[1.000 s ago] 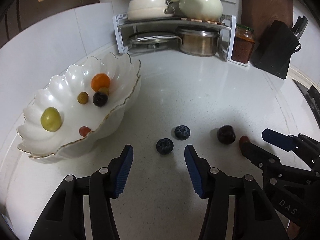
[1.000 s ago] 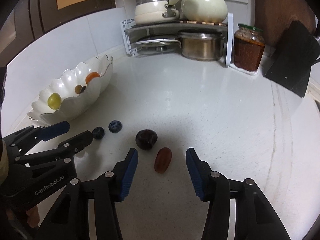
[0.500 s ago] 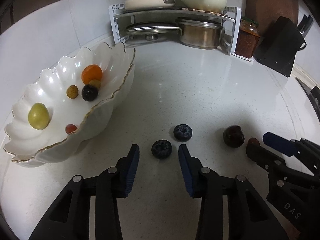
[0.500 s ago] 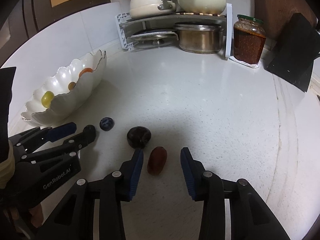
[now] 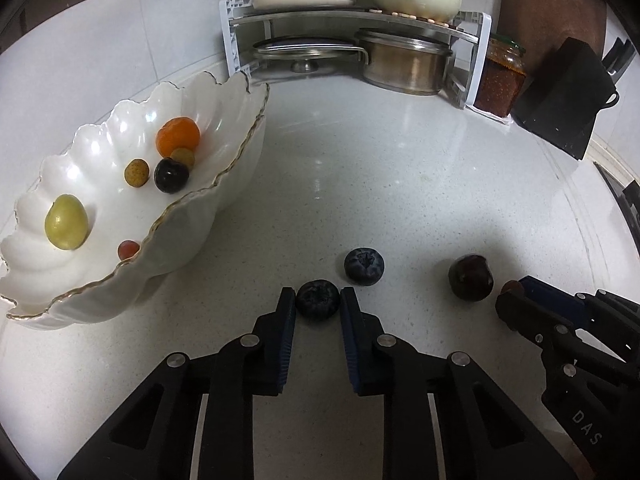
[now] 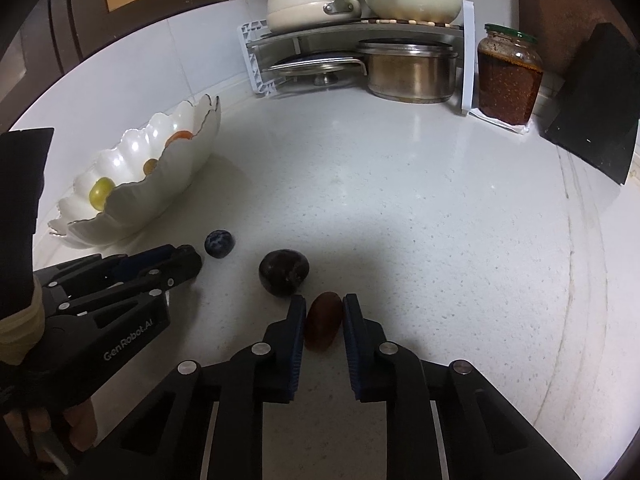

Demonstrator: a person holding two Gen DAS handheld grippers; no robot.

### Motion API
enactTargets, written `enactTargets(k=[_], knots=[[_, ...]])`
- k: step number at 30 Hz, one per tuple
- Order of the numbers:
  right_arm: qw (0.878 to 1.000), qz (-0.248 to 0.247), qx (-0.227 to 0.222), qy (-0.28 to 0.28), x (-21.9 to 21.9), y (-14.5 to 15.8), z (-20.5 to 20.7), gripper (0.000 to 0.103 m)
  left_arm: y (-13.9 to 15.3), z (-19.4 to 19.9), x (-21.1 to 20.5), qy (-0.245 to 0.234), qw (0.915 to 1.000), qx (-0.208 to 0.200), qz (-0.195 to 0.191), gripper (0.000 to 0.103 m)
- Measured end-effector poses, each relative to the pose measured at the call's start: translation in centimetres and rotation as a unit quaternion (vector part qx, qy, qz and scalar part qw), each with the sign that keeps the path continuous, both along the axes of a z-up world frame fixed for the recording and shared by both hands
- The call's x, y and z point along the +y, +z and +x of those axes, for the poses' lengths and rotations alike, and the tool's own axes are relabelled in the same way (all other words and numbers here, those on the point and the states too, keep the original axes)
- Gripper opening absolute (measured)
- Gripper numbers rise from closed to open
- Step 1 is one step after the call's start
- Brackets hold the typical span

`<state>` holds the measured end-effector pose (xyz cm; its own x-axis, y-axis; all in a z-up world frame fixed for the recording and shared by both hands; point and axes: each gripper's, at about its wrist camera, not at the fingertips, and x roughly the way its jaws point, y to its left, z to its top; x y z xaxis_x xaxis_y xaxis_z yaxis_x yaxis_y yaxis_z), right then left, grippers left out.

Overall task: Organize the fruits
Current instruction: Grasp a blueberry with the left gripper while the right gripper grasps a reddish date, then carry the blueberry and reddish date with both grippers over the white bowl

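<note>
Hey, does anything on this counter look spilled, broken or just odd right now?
Nothing looks spilled or broken. Four fruits lie loose on the counter outside the white bowl: two blueberries, a dark plum and a reddish oval fruit.

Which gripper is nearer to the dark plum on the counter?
Right. The right gripper grips a red date just beside the dark plum; the left gripper grips a blueberry farther away.

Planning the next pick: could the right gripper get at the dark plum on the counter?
Probably not yet: the right gripper is closed on the red date. The plum itself sits uncovered just ahead-left.
</note>
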<state>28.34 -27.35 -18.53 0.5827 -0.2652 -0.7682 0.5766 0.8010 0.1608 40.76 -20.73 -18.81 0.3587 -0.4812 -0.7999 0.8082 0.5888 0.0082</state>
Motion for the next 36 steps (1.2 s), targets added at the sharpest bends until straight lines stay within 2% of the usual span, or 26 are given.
enactTargets(k=[14, 22, 36], knots=[[1.0, -0.007, -0.015, 0.018, 0.5, 1.3, -0.6, 0.02, 2.6, -1.5, 1.5, 0.019, 0.9994, -0.024, -0.013, 0.023], [0.998, -0.03, -0.041, 0.037, 0.9, 4.0, -0.8, 0.02, 5.1, -2.3, 2.8, 0.039, 0.9982, -0.035, -0.031, 0.023], [0.989, -0.069, -0.097, 0.085, 2.1, 9.1, -0.7, 0.02, 9.8, -3.2, 5.8, 0.099, 0.9914, -0.055, -0.065, 0.023]])
